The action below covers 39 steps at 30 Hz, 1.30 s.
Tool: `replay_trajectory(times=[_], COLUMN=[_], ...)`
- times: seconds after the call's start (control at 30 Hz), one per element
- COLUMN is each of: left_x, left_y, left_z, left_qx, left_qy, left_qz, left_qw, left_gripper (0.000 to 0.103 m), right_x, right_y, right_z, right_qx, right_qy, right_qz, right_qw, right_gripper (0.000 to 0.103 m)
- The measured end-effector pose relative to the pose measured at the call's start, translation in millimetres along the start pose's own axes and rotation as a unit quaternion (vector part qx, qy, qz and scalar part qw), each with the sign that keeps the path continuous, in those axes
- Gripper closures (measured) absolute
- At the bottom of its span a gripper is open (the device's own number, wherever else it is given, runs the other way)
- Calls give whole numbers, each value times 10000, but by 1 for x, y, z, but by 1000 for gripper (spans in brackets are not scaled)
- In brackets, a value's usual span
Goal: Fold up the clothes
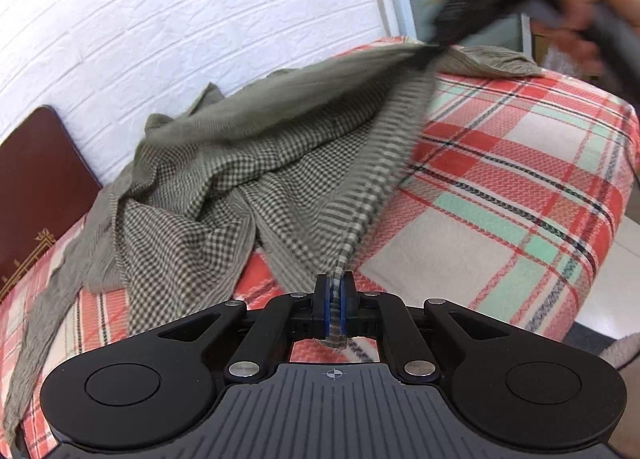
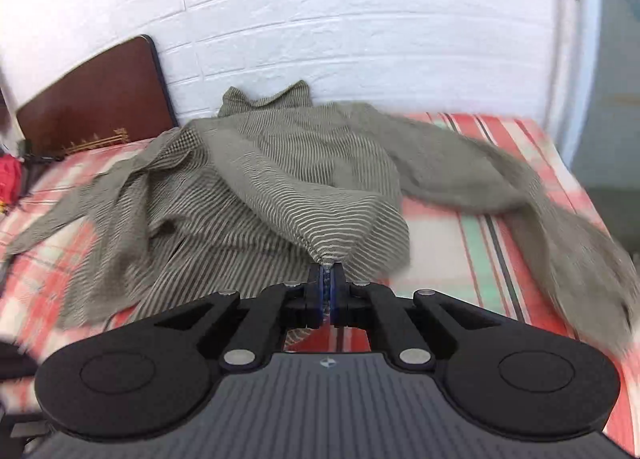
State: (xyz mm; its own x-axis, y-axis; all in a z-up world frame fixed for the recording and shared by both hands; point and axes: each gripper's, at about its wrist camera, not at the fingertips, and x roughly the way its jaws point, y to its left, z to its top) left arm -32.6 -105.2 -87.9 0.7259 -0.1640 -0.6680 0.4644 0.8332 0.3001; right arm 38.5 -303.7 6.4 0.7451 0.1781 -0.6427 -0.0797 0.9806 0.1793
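Observation:
An olive and cream checked shirt point(image 1: 248, 163) lies spread over a red, mint and cream plaid blanket point(image 1: 500, 187). My left gripper point(image 1: 335, 279) is shut on the shirt's hem edge, which runs taut up to my right gripper point(image 1: 436, 45), blurred at the top right and pinching the same edge. In the right wrist view my right gripper point(image 2: 327, 273) is shut on a bunched bit of the shirt point(image 2: 280, 179), lifted off the blanket point(image 2: 460, 227). One sleeve point(image 2: 500, 179) trails to the right, blurred. The collar lies against the wall.
A white brick wall point(image 1: 200, 19) runs behind the bed. A dark red headboard point(image 1: 36, 179) stands at the left, and also shows in the right wrist view point(image 2: 92, 103). The bed's edge drops off at the right point(image 1: 624, 187). Something red point(image 2: 10, 179) sits at the far left.

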Motion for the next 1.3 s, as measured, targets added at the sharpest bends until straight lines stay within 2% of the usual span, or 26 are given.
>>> replay_trajectory(times=[0.1, 0.2, 0.37, 0.43, 0.47, 0.5, 0.57, 0.6, 0.63, 0.7, 0.77, 0.8, 0.87, 0.9, 0.93, 1.0, 1.07, 1.2, 1.23, 1.27, 1.3], left_x=[-6, -10, -4, -4, -5, -8, -15, -18, -21, -22, -18, -14, -1, 6, 12, 22, 28, 37, 39, 39, 38], left_y=[0, -2, -5, -3, -2, 0, 8, 16, 24, 42, 64, 75, 91, 98, 102, 100, 96, 91, 89, 86, 83], left_z=[-6, -12, -25, -27, -28, -29, -32, -35, -37, -41, -44, -46, -47, -48, -47, -42, -35, -25, -23, -20, -18], left_qx=[159, 326, 329, 236, 184, 101, -130, -333, -608, -1235, -2013, -2440, -3028, -3314, -3445, -3431, -3271, -3180, -3140, -3051, -2959], left_qy=[49, 180, 481, 542, 554, 516, 446, 418, 397, 391, 417, 426, 464, 482, 496, 528, 528, 501, 498, 499, 501], left_qz=[31, 38, -2, -69, -125, -235, -502, -667, -776, -900, -931, -949, -1136, -1230, -1298, -1327, -1282, -1352, -1412, -1397, -1377], left_qw=[9999, 9993, 9983, 9982, 9982, 9983, 9977, 9963, 9943, 9875, 9742, 9642, 9451, 9342, 9285, 9284, 9348, 9371, 9376, 9407, 9439], left_gripper=[103, 103, 100, 96, 90, 70, 55, 44, 39, 38, 34, 33, 34, 34, 34, 34, 33, 32, 35, 41, 77], right_x=[-27, -34, -15, -16, -16, -18, -23, -25, -28, -31, -28, -26, -21, -20, -19, -18, -12, 2, 5, 8, 9], right_y=[-3, 0, 0, 0, 0, -1, -2, -3, -4, -7, -9, -9, -4, -1, 4, 14, 22, 32, 31, 30, 26], right_z=[-28, -53, -84, -88, -89, -88, -87, -86, -86, -85, -84, -84, -84, -84, -84, -83, -82, -80, -78, -77, -74], right_qx=[154, 280, 577, 580, 581, 566, 536, 564, 593, 663, 714, 724, 651, 586, 470, 215, -88, -582, -621, -657, -559], right_qy=[210, 403, 871, 835, 816, 796, 755, 686, 616, 485, 400, 375, 331, 303, 238, 117, 49, -73, -111, -149, -148], right_qz=[11, -29, -95, -85, -80, -101, -146, -122, -97, -31, 14, 16, -25, -53, -99, -177, -368, -705, -689, -670, -623], right_qw=[9997, 9988, 9945, 9948, 9949, 9952, 9956, 9960, 9963, 9966, 9966, 9967, 9973, 9978, 9986, 9995, 9993, 9958, 9956, 9955, 9964], right_gripper=[100, 100, 103, 103, 103, 103, 99, 99, 98, 97, 92, 87, 71, 71, 71, 67, 54, 52, 53, 77, 101])
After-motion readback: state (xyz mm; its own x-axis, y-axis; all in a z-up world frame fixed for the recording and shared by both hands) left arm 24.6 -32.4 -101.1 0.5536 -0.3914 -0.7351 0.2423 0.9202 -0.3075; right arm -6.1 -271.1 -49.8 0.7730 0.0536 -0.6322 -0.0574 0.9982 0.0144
